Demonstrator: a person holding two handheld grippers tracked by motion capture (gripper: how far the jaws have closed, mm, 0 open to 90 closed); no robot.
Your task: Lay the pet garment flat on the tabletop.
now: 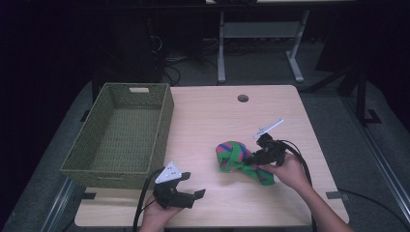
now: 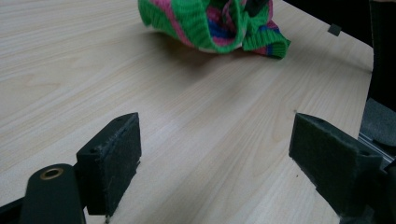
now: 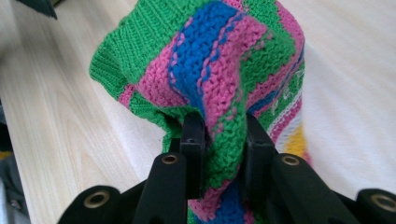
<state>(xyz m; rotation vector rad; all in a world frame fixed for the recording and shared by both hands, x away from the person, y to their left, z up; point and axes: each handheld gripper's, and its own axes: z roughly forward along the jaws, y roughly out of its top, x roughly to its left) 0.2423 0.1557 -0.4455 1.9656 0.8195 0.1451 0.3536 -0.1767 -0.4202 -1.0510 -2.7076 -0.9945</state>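
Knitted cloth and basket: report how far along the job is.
Done: the right gripper has its jaws pinched shut on a fold of the striped knitted cloth, which lies bunched on the table. In hand: that grip alone; the left gripper rests open over bare wood. Left, probably: carrying the cloth to the green wicker basket, which has nothing in it.

The right hand-held gripper (image 3: 223, 140) pinches a fold of a soft knitted cloth with green, pink and blue stripes (image 3: 210, 60). Its two black jaws press the wool from both sides. The cloth bunches up above a light wooden desk (image 3: 60, 107).
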